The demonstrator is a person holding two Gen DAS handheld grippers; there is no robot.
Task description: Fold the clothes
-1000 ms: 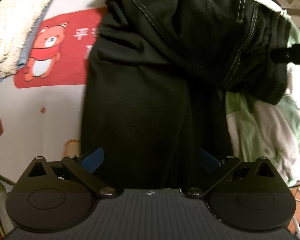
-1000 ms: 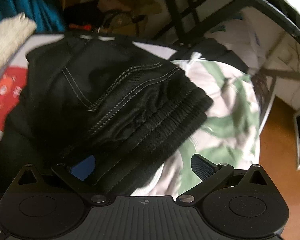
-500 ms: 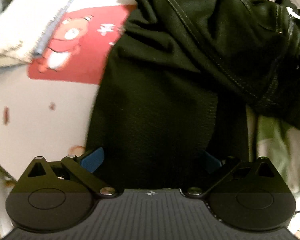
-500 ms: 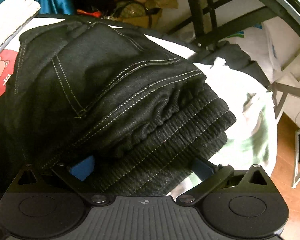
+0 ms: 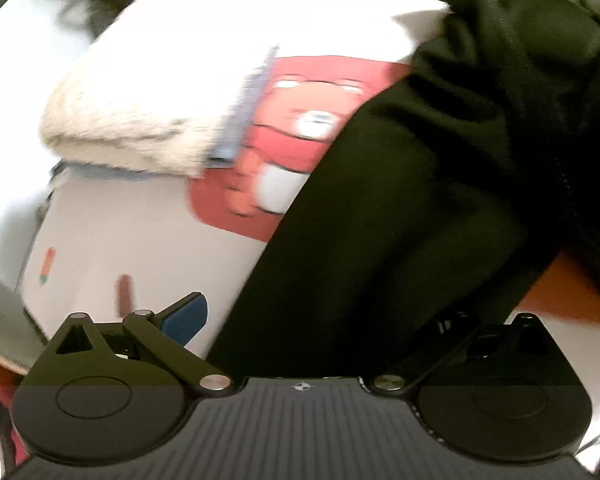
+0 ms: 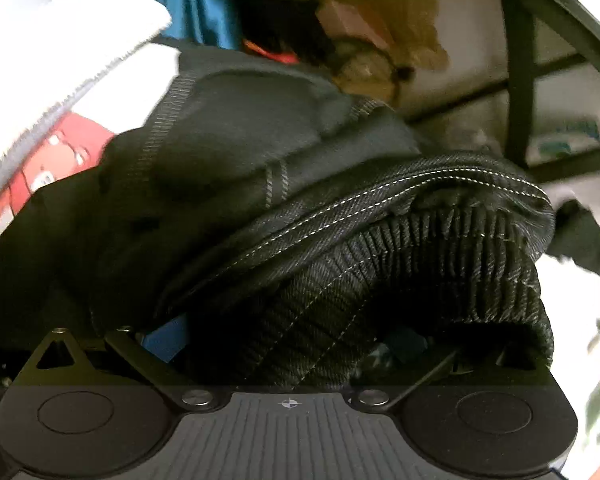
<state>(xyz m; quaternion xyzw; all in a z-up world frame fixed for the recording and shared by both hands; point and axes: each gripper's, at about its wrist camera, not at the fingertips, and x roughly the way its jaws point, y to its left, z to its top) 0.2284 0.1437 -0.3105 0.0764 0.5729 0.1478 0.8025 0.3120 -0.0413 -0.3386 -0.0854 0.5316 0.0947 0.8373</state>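
Observation:
Black jeans (image 5: 412, 184) lie bunched across the table; their ribbed waistband (image 6: 380, 280) fills the right wrist view. My left gripper (image 5: 312, 316) stands wide apart, with the black cloth draped between its fingers; only the blue left pad (image 5: 184, 314) shows. My right gripper (image 6: 284, 340) has the waistband lying between its blue pads (image 6: 168, 342), which stand apart. Whether either gripper pinches the cloth is hidden.
A fluffy white folded towel (image 5: 160, 92) sits at the left, on a white cloth with a red bear print (image 5: 296, 128). A green and white garment (image 6: 588, 344) lies at the right edge. Dark metal frame bars (image 6: 520, 80) and clutter stand behind.
Both grippers have moved left with the jeans. The towel and bear print now loom larger in the left view. The waistband has come closer over the right gripper's fingers.

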